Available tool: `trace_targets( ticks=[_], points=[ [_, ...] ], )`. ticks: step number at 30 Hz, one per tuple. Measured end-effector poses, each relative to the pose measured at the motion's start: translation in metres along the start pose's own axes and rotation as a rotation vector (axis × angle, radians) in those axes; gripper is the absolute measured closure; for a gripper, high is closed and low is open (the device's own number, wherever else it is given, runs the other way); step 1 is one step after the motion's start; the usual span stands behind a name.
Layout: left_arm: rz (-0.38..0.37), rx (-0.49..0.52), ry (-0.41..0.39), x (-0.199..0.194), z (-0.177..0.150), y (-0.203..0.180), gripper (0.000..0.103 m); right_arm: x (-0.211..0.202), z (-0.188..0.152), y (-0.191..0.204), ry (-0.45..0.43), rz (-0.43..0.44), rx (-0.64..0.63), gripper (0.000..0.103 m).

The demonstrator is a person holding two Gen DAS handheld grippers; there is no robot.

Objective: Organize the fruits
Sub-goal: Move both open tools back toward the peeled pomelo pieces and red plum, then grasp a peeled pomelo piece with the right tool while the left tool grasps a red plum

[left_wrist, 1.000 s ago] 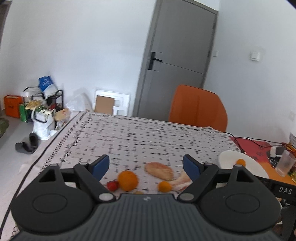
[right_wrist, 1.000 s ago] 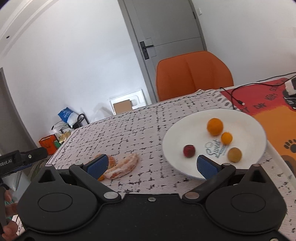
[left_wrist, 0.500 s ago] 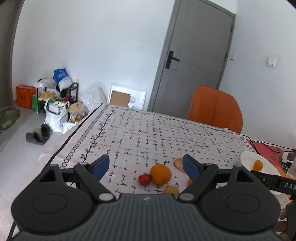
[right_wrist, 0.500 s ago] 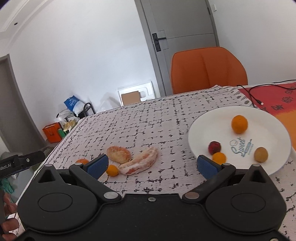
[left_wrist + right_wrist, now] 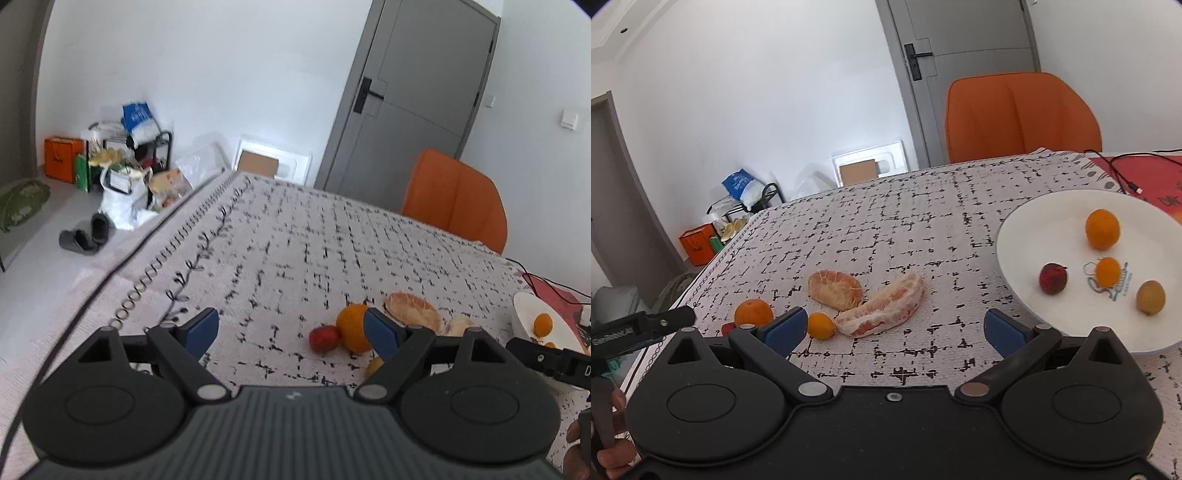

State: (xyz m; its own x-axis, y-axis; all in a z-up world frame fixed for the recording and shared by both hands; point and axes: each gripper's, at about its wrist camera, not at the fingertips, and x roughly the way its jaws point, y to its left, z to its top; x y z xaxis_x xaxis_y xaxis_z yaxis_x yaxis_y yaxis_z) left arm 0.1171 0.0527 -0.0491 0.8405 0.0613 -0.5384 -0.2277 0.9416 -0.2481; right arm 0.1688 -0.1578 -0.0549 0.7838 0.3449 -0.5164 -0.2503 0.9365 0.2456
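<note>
On the patterned tablecloth lie an orange, a small red fruit, a small yellow-orange fruit and two peeled citrus pieces. My left gripper is open and empty just short of them. In the right wrist view the peeled pieces, a small orange fruit and the orange lie ahead of my open, empty right gripper. The white plate at right holds an orange, a red fruit, a small orange fruit and a brownish fruit.
An orange chair stands at the table's far side before a grey door. A red mat with a black cable lies right of the plate. Bags and slippers sit on the floor at left.
The left gripper has swung left, so the loose fruits now sit toward its right finger. The right gripper has also turned left, bringing the peeled pieces ahead and the plate to the right.
</note>
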Motion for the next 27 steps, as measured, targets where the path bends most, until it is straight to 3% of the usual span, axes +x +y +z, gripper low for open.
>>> trace_targets(
  ticks=[10,14,19,23,27],
  points=[
    [0.006,0.037,0.032,0.021,-0.007,-0.004,0.038,0.020,0.000,0.000,0.045,0.001,-0.005,0.000],
    [-0.022,0.027,0.050,0.030,-0.008,-0.004,0.051,0.025,0.000,0.000,0.043,-0.013,-0.007,0.001],
    [-0.032,0.035,0.055,0.039,-0.009,-0.007,0.057,0.034,0.003,-0.003,0.048,-0.007,0.009,0.017],
    [-0.048,0.045,0.070,0.044,-0.008,-0.009,0.073,0.043,0.004,-0.003,0.074,0.008,0.009,0.028],
    [-0.056,0.047,0.073,0.046,-0.008,-0.007,0.082,0.054,0.005,0.001,0.091,0.018,0.002,0.036]
  ],
)
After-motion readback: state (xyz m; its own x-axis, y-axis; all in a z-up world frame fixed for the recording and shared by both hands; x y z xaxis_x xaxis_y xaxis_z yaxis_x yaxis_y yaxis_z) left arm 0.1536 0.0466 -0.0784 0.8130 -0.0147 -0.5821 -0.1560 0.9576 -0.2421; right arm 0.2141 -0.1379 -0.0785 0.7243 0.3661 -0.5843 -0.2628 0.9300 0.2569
